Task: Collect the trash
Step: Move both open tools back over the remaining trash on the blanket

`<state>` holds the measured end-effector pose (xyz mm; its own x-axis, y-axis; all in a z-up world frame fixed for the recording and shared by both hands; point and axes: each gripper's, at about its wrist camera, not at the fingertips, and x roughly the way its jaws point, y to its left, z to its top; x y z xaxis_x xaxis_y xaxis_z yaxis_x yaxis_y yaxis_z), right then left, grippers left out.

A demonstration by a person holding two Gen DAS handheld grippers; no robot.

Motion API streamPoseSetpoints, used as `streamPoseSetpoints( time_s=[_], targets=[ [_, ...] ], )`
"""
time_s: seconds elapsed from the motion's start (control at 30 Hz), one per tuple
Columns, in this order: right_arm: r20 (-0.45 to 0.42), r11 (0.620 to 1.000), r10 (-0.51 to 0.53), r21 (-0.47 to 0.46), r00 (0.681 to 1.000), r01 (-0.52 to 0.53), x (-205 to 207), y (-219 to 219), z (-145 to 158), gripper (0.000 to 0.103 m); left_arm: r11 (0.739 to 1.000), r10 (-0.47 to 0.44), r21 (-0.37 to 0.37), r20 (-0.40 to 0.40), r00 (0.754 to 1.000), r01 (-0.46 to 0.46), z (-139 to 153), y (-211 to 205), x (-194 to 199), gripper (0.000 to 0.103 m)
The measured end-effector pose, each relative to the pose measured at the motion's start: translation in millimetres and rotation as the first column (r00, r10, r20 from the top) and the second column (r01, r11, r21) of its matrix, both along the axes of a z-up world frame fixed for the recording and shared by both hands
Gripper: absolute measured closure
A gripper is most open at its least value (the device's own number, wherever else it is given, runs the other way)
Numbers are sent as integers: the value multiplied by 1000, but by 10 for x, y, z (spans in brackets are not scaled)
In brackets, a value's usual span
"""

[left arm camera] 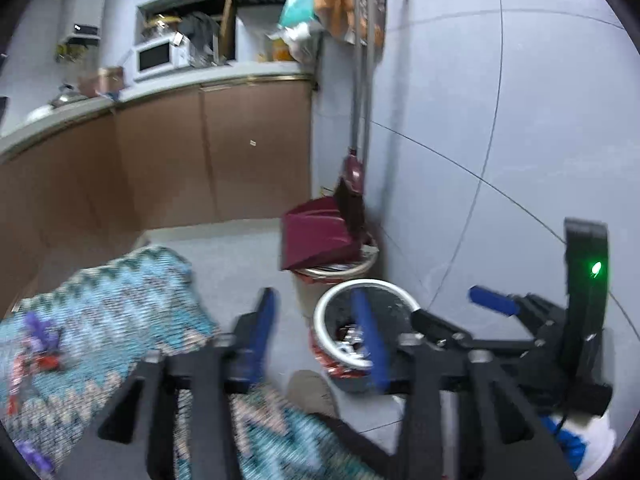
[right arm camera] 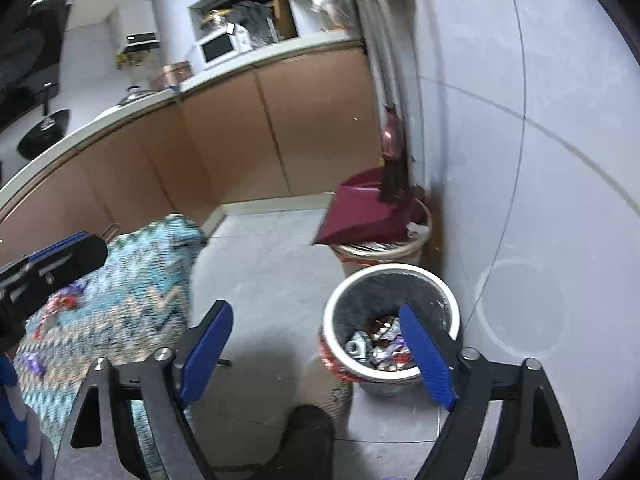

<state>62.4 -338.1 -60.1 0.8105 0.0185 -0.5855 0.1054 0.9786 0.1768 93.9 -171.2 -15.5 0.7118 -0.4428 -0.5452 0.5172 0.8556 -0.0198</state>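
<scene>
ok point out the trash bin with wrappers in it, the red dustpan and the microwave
trash bin (right arm camera: pixel 332 312), right wrist view, on its white rim at the left
red dustpan (right arm camera: pixel 360 216), right wrist view, on its flat pan
microwave (right arm camera: pixel 216 48), right wrist view, on its door

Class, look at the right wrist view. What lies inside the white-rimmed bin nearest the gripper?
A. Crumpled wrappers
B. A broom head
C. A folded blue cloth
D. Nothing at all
A: the white-rimmed bin holds a heap of crumpled silver and red wrappers at its bottom, seen between the open fingers of the right gripper.
</scene>
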Motion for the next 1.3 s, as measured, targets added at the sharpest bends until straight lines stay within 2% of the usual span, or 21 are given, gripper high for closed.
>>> streamPoseSetpoints(
  time_s=[0.13, 0.2, 0.53, 0.93, 1.1, 1.3],
  targets=[
    [34, 999, 38, -22, 999, -38, -149, 271, 194, 8, 998, 56, 14, 52, 997, -57, 120, 411, -256, 43],
    [56, 998, 59, -24, 997, -57, -221, 401, 291, 0, 996, 83, 15, 63, 995, -84, 150, 593, -352, 41],
    [148, 989, 146, -43, 978, -141, -542, 963, 624, 0, 980, 194, 18, 139, 971, -198, 248, 1345, -843, 27],
    [181, 959, 278, -107, 943, -262, -781, 1647, 782, 0, 949, 314, -21, 176, 933, -315, 220, 1993, -1193, 25],
    [176, 940, 334, -131, 926, -315, -827, 1898, 817, 0, 937, 350, -45, 163, 922, -348, 168, 2227, -1283, 25],
    [171, 925, 375, -139, 911, -354, -843, 2084, 841, 0, 923, 384, -35, 147, 912, -383, 106, 2434, -1345, 25]
  ],
)
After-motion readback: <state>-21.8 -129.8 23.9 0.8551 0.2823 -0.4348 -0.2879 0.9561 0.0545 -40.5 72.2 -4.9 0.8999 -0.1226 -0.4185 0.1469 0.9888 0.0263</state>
